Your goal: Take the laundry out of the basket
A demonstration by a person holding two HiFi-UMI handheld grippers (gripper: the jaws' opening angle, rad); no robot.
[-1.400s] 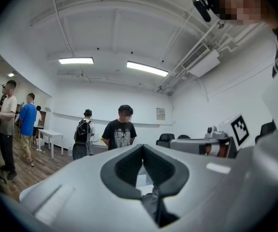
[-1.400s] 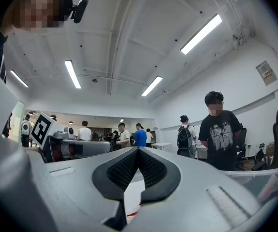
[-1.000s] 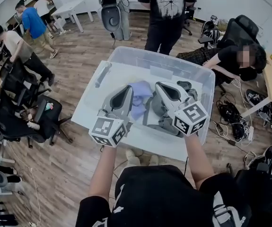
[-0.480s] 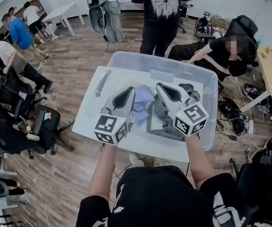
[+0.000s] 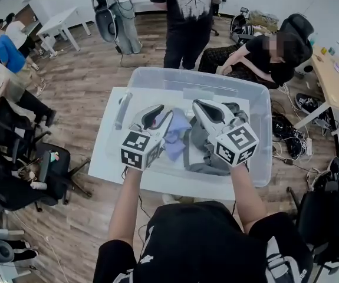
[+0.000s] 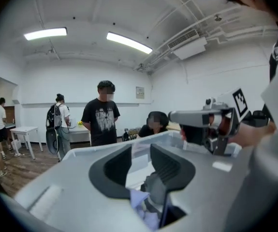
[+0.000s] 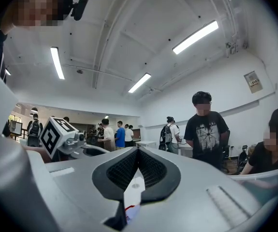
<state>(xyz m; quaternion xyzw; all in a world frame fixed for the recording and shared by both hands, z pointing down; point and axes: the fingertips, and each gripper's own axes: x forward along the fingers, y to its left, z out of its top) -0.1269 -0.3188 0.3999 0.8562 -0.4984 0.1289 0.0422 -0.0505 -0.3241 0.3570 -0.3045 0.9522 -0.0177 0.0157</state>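
Now our left tongs (image 5: 160, 115) are opening with the lilac cloth (image 5: 177, 131) between them, low in the basket (image 5: 193, 75), so it may slip out. Our right tongs (image 5: 198, 106) are clenched, empty, over the grey cloth (image 5: 201, 149).

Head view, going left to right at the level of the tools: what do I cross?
Grey bar → left tool, jaws opening with cloth low between them → lilac cloth → right tool → right bin wall.
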